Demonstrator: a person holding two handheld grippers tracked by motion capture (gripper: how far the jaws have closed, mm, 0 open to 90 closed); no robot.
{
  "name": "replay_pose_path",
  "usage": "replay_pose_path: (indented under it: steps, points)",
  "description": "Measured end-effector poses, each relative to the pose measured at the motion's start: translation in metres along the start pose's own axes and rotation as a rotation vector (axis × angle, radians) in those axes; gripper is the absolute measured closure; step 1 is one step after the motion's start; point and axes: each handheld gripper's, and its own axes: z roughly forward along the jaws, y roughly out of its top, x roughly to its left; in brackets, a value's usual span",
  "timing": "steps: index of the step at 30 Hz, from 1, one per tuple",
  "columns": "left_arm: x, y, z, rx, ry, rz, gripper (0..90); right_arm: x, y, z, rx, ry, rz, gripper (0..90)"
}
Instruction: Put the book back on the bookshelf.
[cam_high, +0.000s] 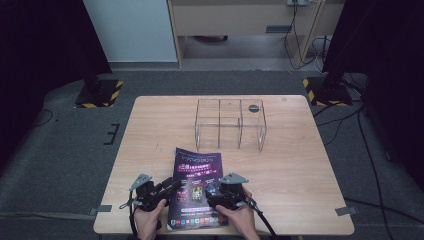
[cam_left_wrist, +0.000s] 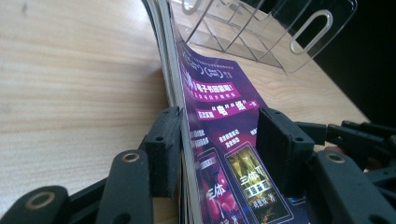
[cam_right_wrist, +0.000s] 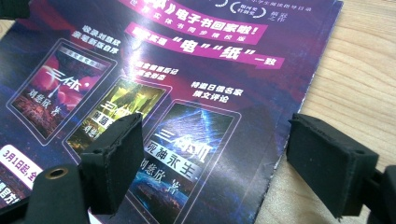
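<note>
A magazine (cam_high: 196, 175) with a purple cover lies at the table's near edge, between my two hands. My left gripper (cam_high: 172, 186) reaches in from the left side of the magazine (cam_left_wrist: 219, 102). That side is lifted off the wood and stands between the jaws of the left gripper (cam_left_wrist: 219, 135). One pad lies against the page stack and the other stands apart over the cover. My right gripper (cam_right_wrist: 215, 140) is open and straddles the right edge of the magazine (cam_right_wrist: 187, 70), one jaw over the cover and one over bare wood. In the high view the right gripper (cam_high: 214, 191) sits on the magazine's right side.
A clear acrylic organiser (cam_high: 230, 125) with several compartments stands past the magazine, toward the far side of the wooden table (cam_high: 290, 165). Its slotted wall (cam_left_wrist: 261, 32) rises behind the lifted pages. Dark stands and cables flank the table on the floor.
</note>
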Motion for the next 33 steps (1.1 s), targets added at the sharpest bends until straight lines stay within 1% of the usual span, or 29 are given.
replay_pose_path:
  steps: [1, 4, 6, 9, 13, 15, 16, 17, 18, 20, 21, 22, 26, 29, 32, 33]
  points:
    - [-0.001, 0.000, 0.001, 0.005, 0.006, 0.010, 48.7, 0.000, 0.000, 0.000, 0.000, 0.001, 0.001, 19.2]
    - [0.001, 0.000, 0.002, 0.015, 0.024, 0.014, 48.4, 0.000, 0.000, 0.000, -0.002, 0.003, 0.004, 19.2]
    - [0.002, 0.000, 0.003, 0.026, 0.033, 0.026, 48.5, 0.000, 0.000, 0.000, -0.002, 0.002, 0.003, 19.2]
    - [0.002, 0.000, 0.006, 0.043, 0.073, 0.087, 48.4, -0.001, 0.000, 0.000, -0.003, 0.003, 0.004, 19.3]
    - [0.000, 0.001, 0.011, 0.056, 0.112, 0.123, 47.3, -0.001, 0.000, 0.000, -0.001, 0.000, 0.004, 19.4]
    - [0.000, 0.001, 0.012, 0.057, 0.119, 0.124, 47.1, -0.001, 0.000, 0.000, -0.001, -0.001, 0.000, 19.4]
    - [0.000, 0.001, 0.014, 0.064, 0.135, 0.121, 47.0, -0.001, 0.000, 0.000, -0.001, -0.002, 0.000, 19.4]
    - [-0.001, 0.001, 0.014, 0.060, 0.137, 0.107, 47.2, -0.001, 0.000, 0.000, -0.001, -0.003, -0.001, 19.4]
    - [-0.002, 0.001, 0.013, 0.053, 0.134, 0.104, 48.0, 0.000, 0.000, 0.000, 0.000, -0.003, -0.001, 19.4]
    - [-0.005, 0.003, 0.010, 0.034, 0.111, 0.098, 49.9, 0.000, 0.000, 0.000, 0.001, -0.004, -0.002, 19.4]
    - [-0.008, 0.003, 0.009, 0.026, 0.103, 0.104, 50.1, 0.000, 0.000, 0.000, 0.001, -0.003, -0.003, 19.4]
    - [-0.012, 0.003, 0.008, 0.023, 0.105, 0.123, 50.3, 0.000, 0.000, 0.000, 0.001, -0.003, -0.003, 19.4]
    - [-0.022, 0.002, 0.008, 0.016, 0.139, 0.162, 51.0, -0.001, 0.000, 0.000, 0.000, -0.003, -0.004, 19.5]
    - [-0.024, 0.001, 0.007, 0.016, 0.155, 0.168, 51.8, 0.000, 0.000, 0.000, 0.001, -0.002, -0.004, 19.5]
    - [-0.025, 0.000, 0.006, 0.013, 0.169, 0.160, 53.1, 0.000, 0.000, 0.000, 0.001, -0.001, -0.005, 19.7]
    - [-0.025, 0.000, 0.006, 0.017, 0.171, 0.165, 53.4, 0.000, 0.000, 0.000, 0.001, -0.002, -0.005, 19.7]
